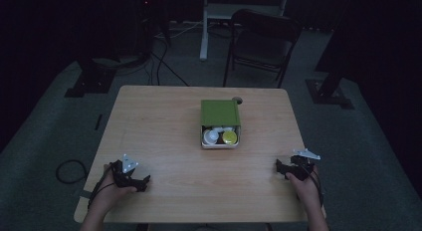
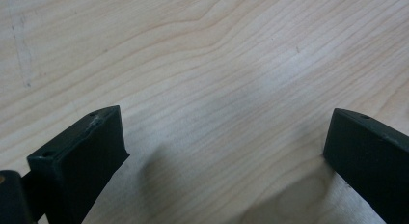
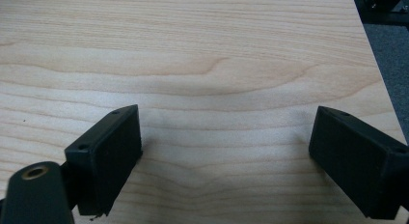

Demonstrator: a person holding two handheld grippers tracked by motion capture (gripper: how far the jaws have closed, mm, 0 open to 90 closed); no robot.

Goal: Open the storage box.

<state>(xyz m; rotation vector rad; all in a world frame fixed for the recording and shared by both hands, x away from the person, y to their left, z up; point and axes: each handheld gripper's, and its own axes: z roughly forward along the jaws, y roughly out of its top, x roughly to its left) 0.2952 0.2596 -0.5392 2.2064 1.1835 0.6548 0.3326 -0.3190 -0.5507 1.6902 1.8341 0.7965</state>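
Near edge: left tool [image 1: 133, 177] and right tool [image 1: 291, 167] rested low on the tabletop [image 1: 164, 126], 1 at each corner, jaws spread wide, nothing between them but bare wood grain. Farther in, past the middle and slightly right: green box [image 1: 220, 124], lid slid back, near end open, showing a white cup [image 1: 212, 136] and a yellow lid [image 1: 229, 137]. Long axis ran away from the person. Lay forward and inward of both tools, somewhat nearer the right. Beyond: dark room, folding chair [image 1: 261, 44], cables on grey floor.
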